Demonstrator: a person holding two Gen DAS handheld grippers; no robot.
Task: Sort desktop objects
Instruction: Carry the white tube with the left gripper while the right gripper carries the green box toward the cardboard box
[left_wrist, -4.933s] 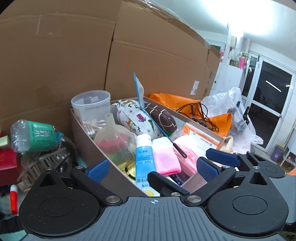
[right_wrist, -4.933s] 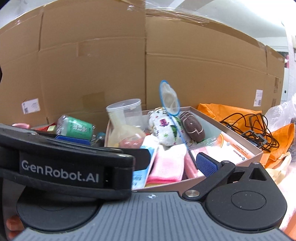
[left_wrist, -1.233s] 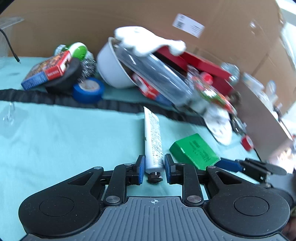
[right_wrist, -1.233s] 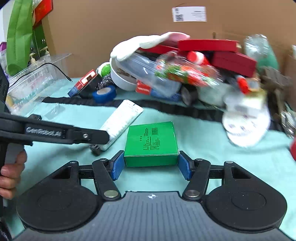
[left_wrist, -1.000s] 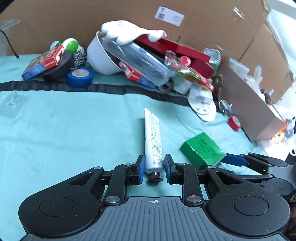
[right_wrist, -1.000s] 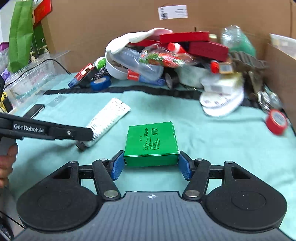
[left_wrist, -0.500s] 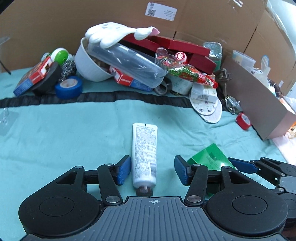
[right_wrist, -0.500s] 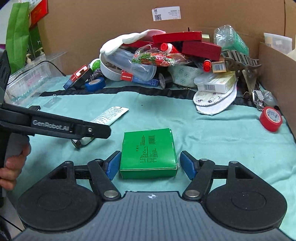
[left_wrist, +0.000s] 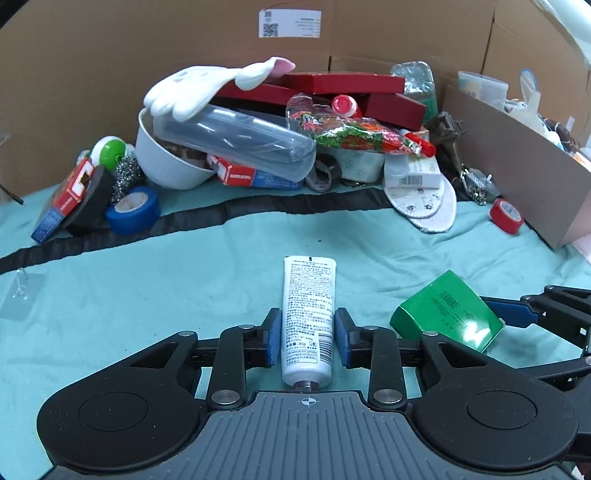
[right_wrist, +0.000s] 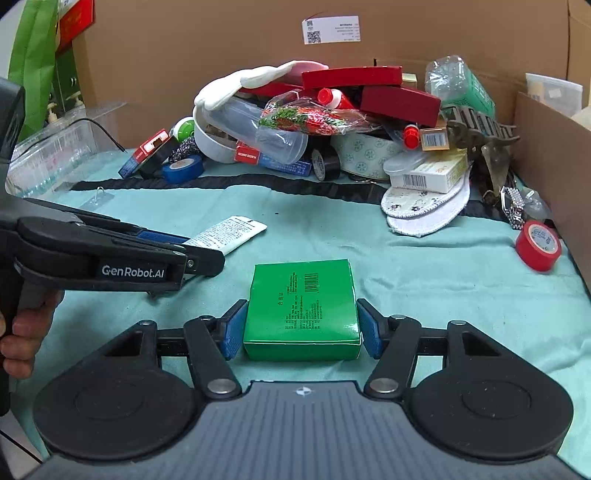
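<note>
The white plastic squeeze tube (left_wrist: 308, 317) printed with black text lies flat on the teal cloth table cover (left_wrist: 147, 288), its cap end toward the camera, between the blue pads of the left gripper (left_wrist: 307, 341). The pads sit just beside the tube's sides with a thin gap on each, so the jaws are slightly open and not gripping.

Just right of the tube, the glossy green cardboard box (right_wrist: 302, 306) rests on the same cloth between the pads of the right gripper (right_wrist: 301, 330); these pads too stand a little apart from the box walls, holding nothing.

Beyond the tube, across a black strap (left_wrist: 221, 218) laid over the cloth, is a heap: white bowl (left_wrist: 166, 166), clear plastic bottle (left_wrist: 236, 138), red flat boxes (left_wrist: 351, 86), blue tape roll (left_wrist: 133, 209). Right of the tube, a red tape roll (right_wrist: 538, 245) sits beside an open cardboard box (left_wrist: 517, 162).
</note>
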